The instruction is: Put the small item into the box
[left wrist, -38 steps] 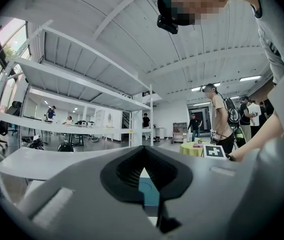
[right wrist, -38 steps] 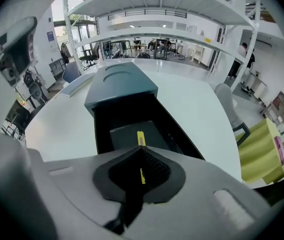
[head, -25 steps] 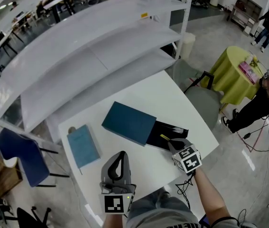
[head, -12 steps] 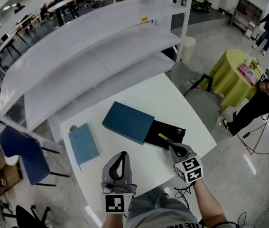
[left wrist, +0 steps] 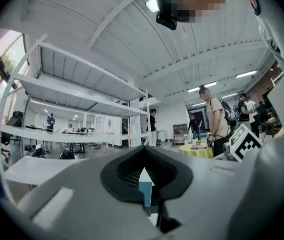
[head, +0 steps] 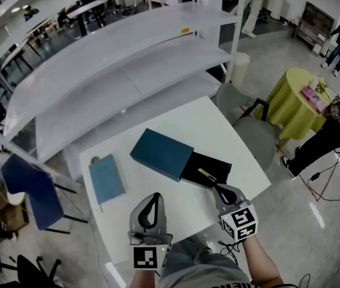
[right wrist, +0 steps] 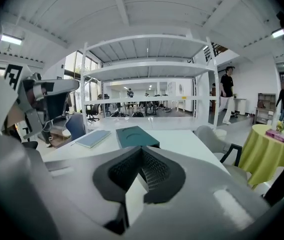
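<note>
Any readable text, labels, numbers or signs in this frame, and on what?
No readable words or numbers.
Left gripper and right gripper: black-and-white square patterns only, no letters.
Yellow tag on shelf: too small to read.
Print on person's shirt: cut off, unreadable.

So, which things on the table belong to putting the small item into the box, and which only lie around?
For the job:
- black box
- small yellow item lying in it
- teal lid
- right tool, shut, empty

Just lying about:
- light blue book
- grey chair
</note>
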Demonstrator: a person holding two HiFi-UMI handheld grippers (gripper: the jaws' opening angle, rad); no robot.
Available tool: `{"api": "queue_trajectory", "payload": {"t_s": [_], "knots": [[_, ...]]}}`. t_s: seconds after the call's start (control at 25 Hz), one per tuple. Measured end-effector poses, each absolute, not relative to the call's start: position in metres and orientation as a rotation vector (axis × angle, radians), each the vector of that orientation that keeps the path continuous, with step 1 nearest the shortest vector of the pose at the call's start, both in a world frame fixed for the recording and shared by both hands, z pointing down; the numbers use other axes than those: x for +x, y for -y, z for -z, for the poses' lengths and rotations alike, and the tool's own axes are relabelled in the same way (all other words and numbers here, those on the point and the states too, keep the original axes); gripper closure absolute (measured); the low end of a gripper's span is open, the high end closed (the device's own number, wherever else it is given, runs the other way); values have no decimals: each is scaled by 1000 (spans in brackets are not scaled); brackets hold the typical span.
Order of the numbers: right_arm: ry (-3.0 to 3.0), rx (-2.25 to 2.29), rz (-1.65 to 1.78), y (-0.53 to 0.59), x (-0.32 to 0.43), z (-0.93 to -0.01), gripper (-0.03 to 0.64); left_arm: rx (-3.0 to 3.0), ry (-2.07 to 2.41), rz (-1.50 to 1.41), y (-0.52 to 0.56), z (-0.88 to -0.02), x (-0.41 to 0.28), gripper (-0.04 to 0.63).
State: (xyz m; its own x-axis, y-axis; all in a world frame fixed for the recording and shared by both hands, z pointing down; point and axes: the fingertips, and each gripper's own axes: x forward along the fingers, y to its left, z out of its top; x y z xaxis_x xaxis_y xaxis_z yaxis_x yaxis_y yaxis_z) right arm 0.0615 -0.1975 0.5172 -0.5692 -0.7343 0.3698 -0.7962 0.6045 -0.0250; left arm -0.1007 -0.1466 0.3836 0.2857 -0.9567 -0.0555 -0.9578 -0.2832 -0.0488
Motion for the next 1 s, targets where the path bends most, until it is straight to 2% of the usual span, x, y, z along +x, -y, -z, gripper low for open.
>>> {"api": "queue_trajectory", "payload": {"t_s": [1.0], "knots": [[2722,1273,-30,139,73,-421,614,-2378,-1863,-111,91,-360,-79,575]]}}
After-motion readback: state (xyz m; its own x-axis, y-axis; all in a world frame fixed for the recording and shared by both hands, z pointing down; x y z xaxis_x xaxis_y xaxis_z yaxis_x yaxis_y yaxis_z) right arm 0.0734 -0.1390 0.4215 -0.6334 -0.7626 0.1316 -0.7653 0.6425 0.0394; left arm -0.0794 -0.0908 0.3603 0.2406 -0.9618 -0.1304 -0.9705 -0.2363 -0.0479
